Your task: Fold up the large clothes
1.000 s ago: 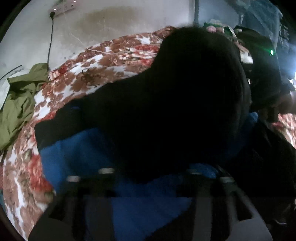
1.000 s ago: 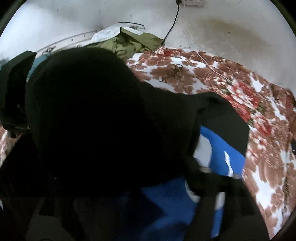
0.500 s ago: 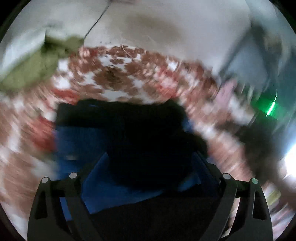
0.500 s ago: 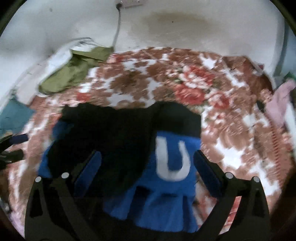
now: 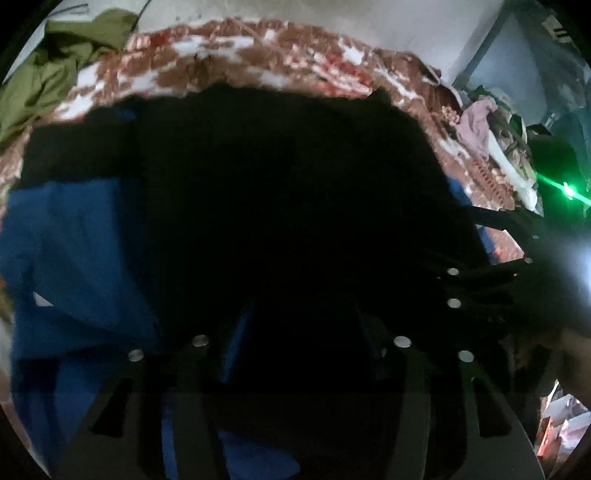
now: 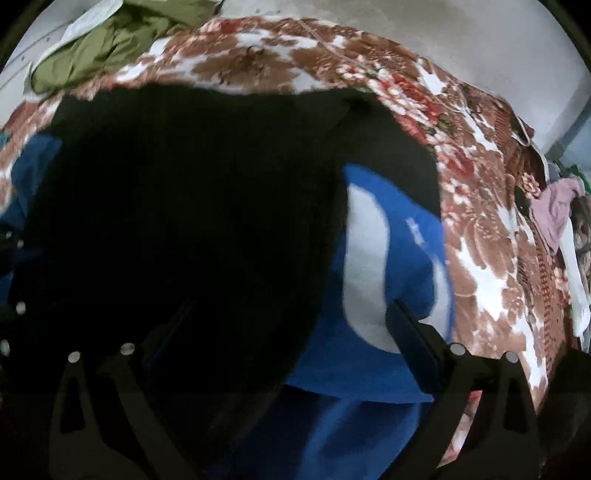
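One garment: a large black and blue jacket [image 6: 207, 206] of soft, fleecy cloth lies spread on the bed and fills most of both wrist views.
Jacket colours: a broad black panel [image 5: 288, 206] covers the middle; royal blue cloth [image 5: 74, 266] shows at its left side and again at the right, where a curved white shape [image 6: 365, 258], like part of a big letter, is printed on the blue.
Jacket edges: the far hem is black and runs in a soft arc across the blanket; the near part bunches in folds between the tongs.
Left gripper [image 5: 299, 354]: its dark fingers stand fairly wide apart, low over the black cloth; whether they pinch any cloth I cannot tell, since all is dark there.
Right gripper [image 6: 280, 350]: its fingers are spread wide, the right one [image 6: 413, 339] resting over the blue cloth by the white print; no clear hold on the cloth.
Bedding: a plush blanket [image 6: 480, 206] with brown, red and white flowers lies under the jacket.
Far left: a crumpled olive-green garment [image 6: 107, 48] against a pale wall [image 6: 461, 33].
Far right: a pink cloth [image 6: 557, 210] on a heap of mixed items.
Light: a green glow [image 5: 569, 190] near the other gripper.
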Demonstrator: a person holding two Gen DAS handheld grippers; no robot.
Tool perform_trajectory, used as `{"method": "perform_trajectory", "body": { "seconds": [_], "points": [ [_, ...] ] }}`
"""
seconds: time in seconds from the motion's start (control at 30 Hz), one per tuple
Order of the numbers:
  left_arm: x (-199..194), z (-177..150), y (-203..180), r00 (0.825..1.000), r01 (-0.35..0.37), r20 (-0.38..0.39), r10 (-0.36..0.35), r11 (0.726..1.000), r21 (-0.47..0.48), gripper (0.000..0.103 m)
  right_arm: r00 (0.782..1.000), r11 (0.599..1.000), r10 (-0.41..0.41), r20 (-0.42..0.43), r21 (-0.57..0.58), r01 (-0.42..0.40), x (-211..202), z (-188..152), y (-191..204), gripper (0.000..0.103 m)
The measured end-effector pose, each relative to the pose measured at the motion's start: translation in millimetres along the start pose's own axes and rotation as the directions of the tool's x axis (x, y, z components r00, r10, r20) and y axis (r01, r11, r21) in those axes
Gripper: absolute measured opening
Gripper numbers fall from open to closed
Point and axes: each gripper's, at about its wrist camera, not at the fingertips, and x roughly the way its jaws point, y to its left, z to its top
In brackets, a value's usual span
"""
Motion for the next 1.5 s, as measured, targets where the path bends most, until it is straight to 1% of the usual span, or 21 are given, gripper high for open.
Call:
{"method": "perform_trajectory", "body": {
  "seconds": [0.1,0.17,0.23,0.27,0.3,0.33,0.4,0.43,0.5,0.57,0.6,0.73,0.83,0.93,1.07,1.17,1.23,1.3,1.37,1.43,1.5],
  "points": [
    [8,-3,-4,1.0,-0.026,0.006,0.026,0.998,0.052,0.055,0.999,0.999,0.032,0.009,0.015,-0.032,13,-7,-4,0.098],
    [12,-5,-4,0.999,-0.032,0.005,0.032,0.998,0.056,0.056,0.999,1.0,0.021,0.03,-0.017,-0.02,14,-9,0,0.098],
    [6,-2,-12,0.998,-0.063,0.003,0.063,0.995,0.077,0.056,0.999,1.0,0.019,0.046,-0.009,-0.018,9,-10,0,0.098],
    [-4,3,-17,0.997,-0.079,0.016,0.078,0.993,0.083,0.056,0.998,0.999,0.036,0.059,0.017,-0.037,-3,-7,-4,0.098],
    [-18,7,-22,0.996,-0.087,0.042,0.083,0.992,0.088,0.061,0.996,0.998,0.043,0.081,0.039,-0.047,-15,-5,-9,0.098],
    [-31,11,-25,0.994,-0.089,0.068,0.083,0.992,0.087,0.073,0.993,0.996,0.05,0.11,0.062,-0.057,-32,-4,-14,0.098],
    [-68,13,-31,0.986,-0.108,0.136,0.101,0.993,0.05,0.087,0.991,0.995,0.038,0.125,0.087,-0.049,-61,-3,-21,0.098],
    [-76,12,-32,0.985,-0.113,0.137,0.107,0.993,0.037,0.088,0.993,0.996,0.028,0.111,0.085,-0.038,-71,-3,-20,0.098],
    [-79,7,-36,0.984,-0.143,0.108,0.14,0.989,0.026,0.088,0.997,0.997,0.015,0.075,0.068,-0.02,-78,-5,-15,0.098],
    [-71,1,-39,0.98,-0.183,0.092,0.179,0.983,0.036,0.09,0.998,0.999,-0.011,0.06,0.04,0.008,-77,-11,-7,0.098],
    [-59,-4,-38,0.976,-0.21,0.063,0.207,0.977,0.039,0.091,0.999,1.0,-0.014,0.033,0.027,0.013,-70,-16,-2,0.098],
    [-24,-16,-26,0.97,-0.244,0.001,0.244,0.97,0.005,0.096,1.0,0.999,-0.004,-0.019,0.05,0.005,-43,-27,3,0.098],
    [-2,-24,-15,0.967,-0.253,-0.037,0.253,0.967,-0.018,0.099,0.998,0.998,0.006,-0.064,0.07,-0.002,-21,-35,3,0.098],
    [8,-29,-6,0.974,-0.223,-0.057,0.22,0.973,-0.055,0.099,0.997,0.998,0.009,-0.071,0.069,-0.004,-8,-41,4,0.098],
    [14,-33,-4,0.971,-0.236,-0.043,0.235,0.972,-0.018,0.099,0.998,1.0,-0.016,-0.059,0.024,0.017,2,-45,12,0.099],
    [14,-30,-4,0.969,-0.241,-0.057,0.24,0.97,-0.014,0.099,0.998,0.999,-0.031,-0.057,0.01,0.031,4,-47,17,0.099],
    [1,-24,-7,0.967,-0.247,-0.061,0.246,0.969,-0.014,0.099,0.998,0.999,-0.028,-0.06,0.037,0.031,-6,-42,15,0.098],
    [-26,-18,-14,0.967,-0.251,-0.03,0.251,0.968,0.006,0.098,0.999,0.996,0.004,-0.047,0.09,0.0,-31,-36,6,0.098],
    [-62,-17,-15,0.968,-0.252,-0.006,0.252,0.968,0.001,0.098,0.999,0.987,0.044,-0.027,0.158,-0.039,-70,-35,-9,0.098],
    [-100,-25,-9,0.968,-0.25,-0.012,0.25,0.968,-0.031,0.098,0.993,0.968,0.11,-0.047,0.234,-0.096,-102,-45,-30,0.098],
    [-136,-49,1,0.972,-0.233,-0.056,0.229,0.969,-0.085,0.098,0.982,0.94,0.17,-0.084,0.313,-0.136,-125,-68,-52,0.099]
  ]
}}
